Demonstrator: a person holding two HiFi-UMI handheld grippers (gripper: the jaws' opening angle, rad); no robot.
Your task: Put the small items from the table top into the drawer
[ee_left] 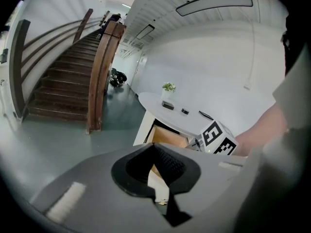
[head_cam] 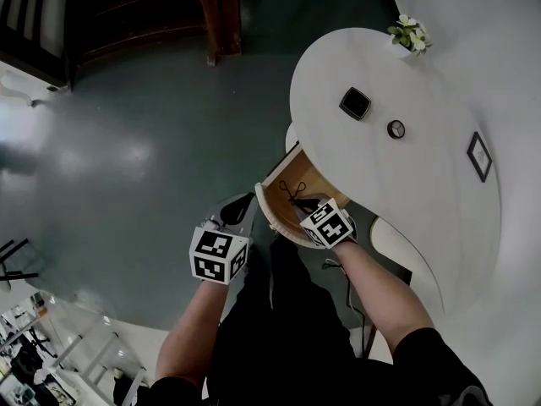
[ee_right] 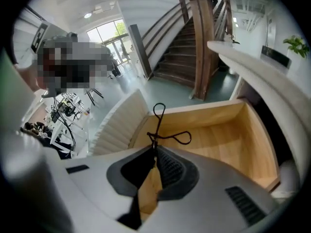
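Pale wood lines the one open drawer (ee_right: 228, 140), which juts from under the near edge of the round white table (head_cam: 380, 193) and has a curved, ribbed white front. Three small items lie on the tabletop: a black square block (head_cam: 355, 103), a small round piece (head_cam: 396, 128) just beside it, and a flat dark frame (head_cam: 479, 156) toward the right edge. One pot of white flowers (head_cam: 410, 34) stands at the far edge. Both bare forearms reach forward. The right gripper (ee_right: 155, 147) is held over the drawer, its jaws pinched together on a thin black scissor-like item (ee_right: 167, 130) whose two wire loops stick out past the tips above the wooden bottom; whether it touches the wood I cannot tell. The left gripper (ee_left: 153, 146) hangs over the grey-green floor (head_cam: 127, 125) just beside the drawer front, its ribbed pads closed with nothing between them.
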